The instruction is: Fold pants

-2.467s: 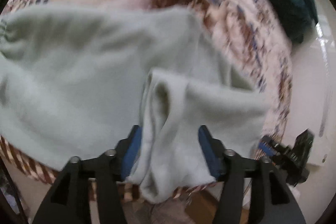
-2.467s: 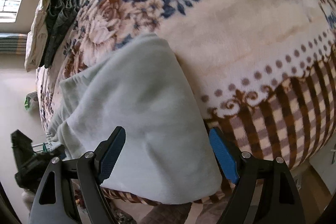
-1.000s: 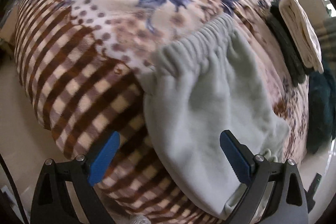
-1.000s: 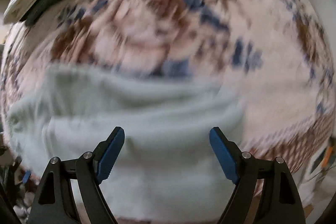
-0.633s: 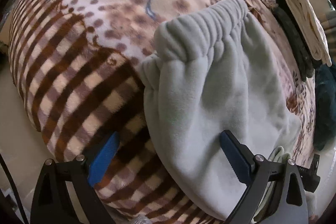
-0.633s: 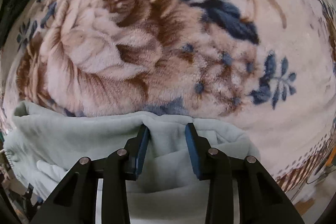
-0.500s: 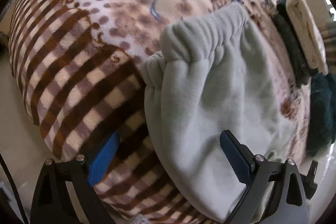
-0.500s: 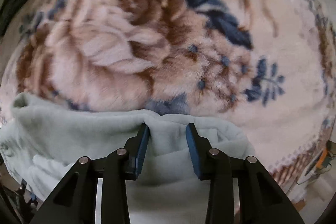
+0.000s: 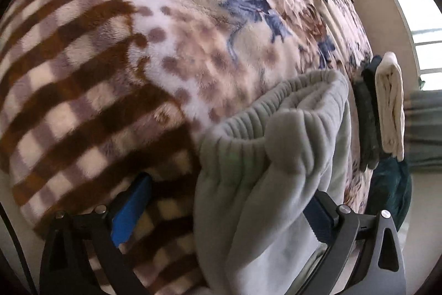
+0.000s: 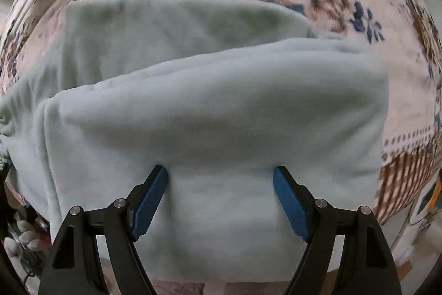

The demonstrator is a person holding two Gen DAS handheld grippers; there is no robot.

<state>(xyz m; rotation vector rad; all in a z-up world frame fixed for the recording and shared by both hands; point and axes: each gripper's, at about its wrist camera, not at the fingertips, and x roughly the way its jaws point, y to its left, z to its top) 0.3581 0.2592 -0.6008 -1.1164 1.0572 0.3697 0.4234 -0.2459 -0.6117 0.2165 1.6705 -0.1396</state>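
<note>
pants: pale green fleece pants (image 10: 215, 112) lie on my floral blanket (image 9: 193, 26), near its checked border at the bed's front edge; the top layer is already doubled over the lower one
waistband: the gathered waistband (image 9: 276, 118) sits bunched and partly turned up at the left end
left gripper: my left gripper (image 9: 221, 208) has its jaws wide, one blue pad over bare blanket, the other hidden under the fleece; it holds nothing
right gripper: my right gripper (image 10: 221, 192) is spread wide too, both pads against the folded layer, gripping nothing that I can see
step: I judge the fold is laid and I am now squaring it up, or taking a new hold for the next fold
doing it well: I would press the top layer flat with the right pads, then close the left jaws on the whole waistband, all layers at once, so no loose lip stays rolled; line up the side edges before creasing
edges: the near edge of the pants hangs just over the bed's front, so a careless tug could drag the stack off
room: open blanket lies beyond the pants; folded clothes (image 9: 386, 107) lie stacked well apart toward the window, so I would fold away from that side
</note>
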